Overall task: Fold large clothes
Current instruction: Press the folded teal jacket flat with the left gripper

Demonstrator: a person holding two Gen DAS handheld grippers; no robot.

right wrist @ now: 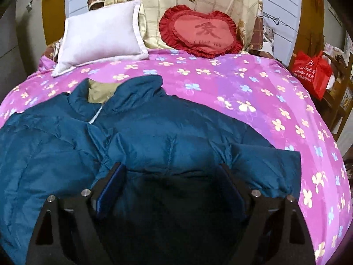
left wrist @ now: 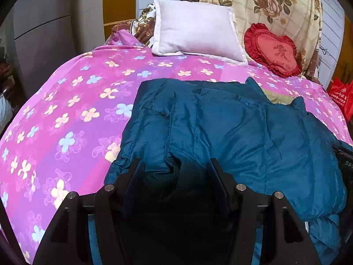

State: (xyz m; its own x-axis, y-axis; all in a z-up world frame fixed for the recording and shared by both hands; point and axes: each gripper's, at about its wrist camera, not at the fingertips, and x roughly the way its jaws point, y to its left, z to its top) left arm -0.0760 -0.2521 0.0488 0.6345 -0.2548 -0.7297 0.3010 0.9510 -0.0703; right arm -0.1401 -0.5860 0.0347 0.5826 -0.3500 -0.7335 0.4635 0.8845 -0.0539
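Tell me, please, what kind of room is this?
Most likely a home bedroom: a bed with a pink flowered cover, a white pillow and a red heart cushion at its head.

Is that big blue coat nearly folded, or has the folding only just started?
Only just started, I'd say. Done: the blue puffer jacket lies spread on the pink flowered bedspread, collar toward the pillows. In hand: the left gripper and right gripper each have open jaws around jacket fabric. Left: no tidy fold shows yet.
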